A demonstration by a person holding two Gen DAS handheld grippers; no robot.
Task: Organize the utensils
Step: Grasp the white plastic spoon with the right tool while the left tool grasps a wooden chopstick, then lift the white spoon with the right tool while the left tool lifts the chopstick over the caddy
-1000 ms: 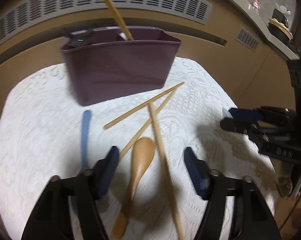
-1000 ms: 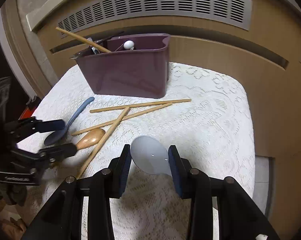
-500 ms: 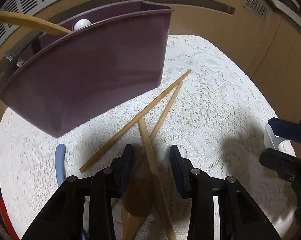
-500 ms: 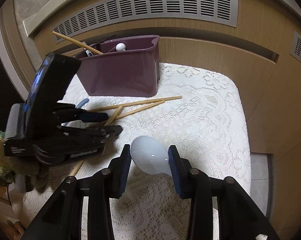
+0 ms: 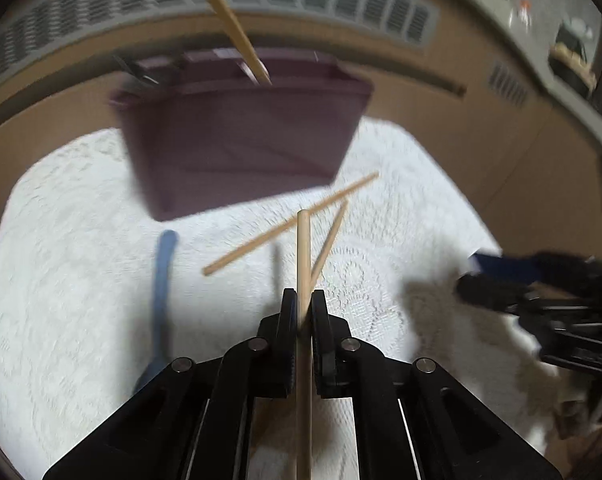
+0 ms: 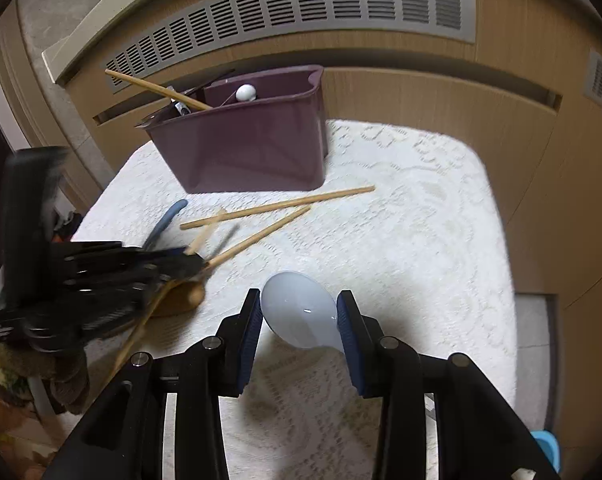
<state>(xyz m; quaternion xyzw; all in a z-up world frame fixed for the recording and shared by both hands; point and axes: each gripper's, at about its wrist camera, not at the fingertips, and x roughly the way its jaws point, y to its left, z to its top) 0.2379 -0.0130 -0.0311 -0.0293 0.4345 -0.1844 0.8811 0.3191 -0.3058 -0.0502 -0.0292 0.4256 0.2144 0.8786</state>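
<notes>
Left wrist view: left gripper (image 5: pixel 304 306) is clamped on a wooden chopstick (image 5: pixel 303 264), pads pinching it near mid-length. Its long axis runs straight along the gripper's line, tip pointing away toward the purple utensil caddy (image 5: pixel 241 140), back end passing between the gripper arms toward the camera. Picture is blurred.

Two more wooden chopsticks lie flat on the white lace cloth (image 5: pixel 61 300). The longer-looking one (image 5: pixel 261 242) lies diagonally, far end up-right near the caddy's lower corner. The second (image 5: pixel 333 236) lies steeper and passes behind the held stick. Whether those two touch I cannot tell. A blue utensil handle (image 5: pixel 163 280) lies left of the gripper, roughly parallel to the held stick, pointing at the caddy.

One chopstick (image 5: pixel 229 20) already stands in the caddy, leaning up and left out of it.

Right wrist view: right gripper (image 6: pixel 299 314) stands at a narrow-to-middle opening, holding a white spoon (image 6: pixel 297 314) by the bowl; both pads sit against the bowl's sides. Bowl faces forward; the handle is hidden under the gripper, so axis runs along the fingers. Left of it, by the left gripper, a wooden spoon's bowl (image 6: pixel 185 298) rests on the cloth, partly hidden. In the caddy there's a round white knob (image 6: pixel 245 92) on some utensil and some dark and metal items I can't identify.

No legible brands, labels or writing on anything. Slotted vent grille (image 6: pixel 301 4) runs along the wood panel behind.
</notes>
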